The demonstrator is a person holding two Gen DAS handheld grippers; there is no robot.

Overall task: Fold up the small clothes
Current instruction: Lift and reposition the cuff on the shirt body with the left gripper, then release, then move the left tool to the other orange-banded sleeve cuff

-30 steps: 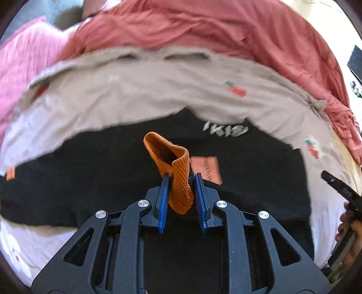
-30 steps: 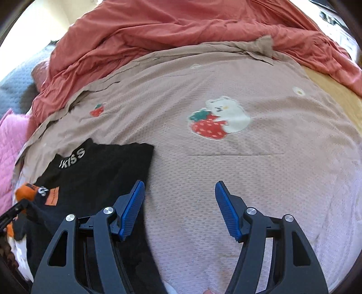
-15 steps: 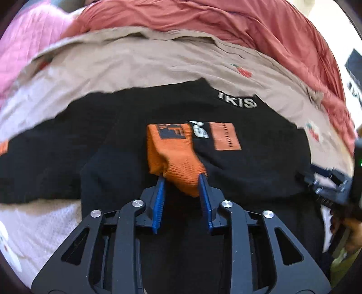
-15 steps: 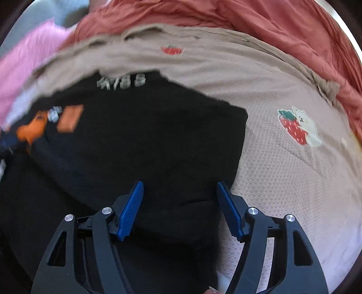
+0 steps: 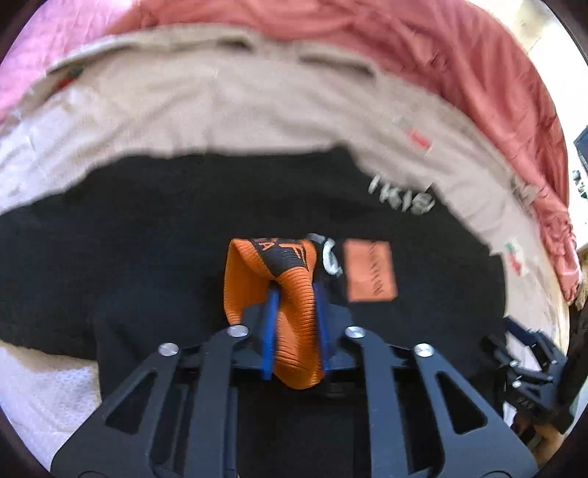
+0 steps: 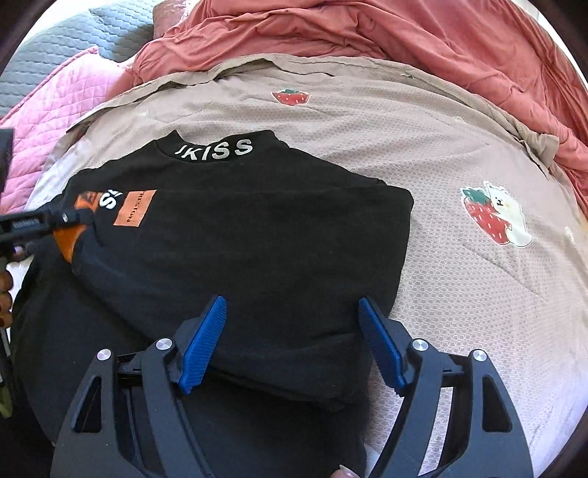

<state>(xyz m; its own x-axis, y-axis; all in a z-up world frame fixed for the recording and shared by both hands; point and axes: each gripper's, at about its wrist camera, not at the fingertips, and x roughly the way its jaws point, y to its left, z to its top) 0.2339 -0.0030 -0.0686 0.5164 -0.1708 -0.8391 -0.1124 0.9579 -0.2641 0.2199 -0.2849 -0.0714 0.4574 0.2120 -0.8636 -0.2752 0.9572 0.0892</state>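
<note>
1. Jaws of the left gripper (image 5: 294,331) are pinching the orange ribbed cuff (image 5: 272,294) of the black sweatshirt (image 6: 257,235). The cuff sits just short of the sweatshirt's orange chest patch (image 5: 369,270), which suggests the sleeve is being laid across the body as a fold.
2. Jaws of the right gripper (image 6: 294,345) are spread wide with nothing between them. They hover low over the sweatshirt's near folded edge, on the opposite side of the patch from the cuff, probably ready to pin or take that edge.
3. The left tool points forward toward the "KISS" collar (image 6: 215,150). The right one points the same way, and from there the left shows at the frame's left edge, beside the patch.
4. Beyond the collar, the sweatshirt lies on a beige strawberry-print bedsheet (image 6: 459,294). A red blanket (image 6: 367,33) is bunched farther off still.
</note>
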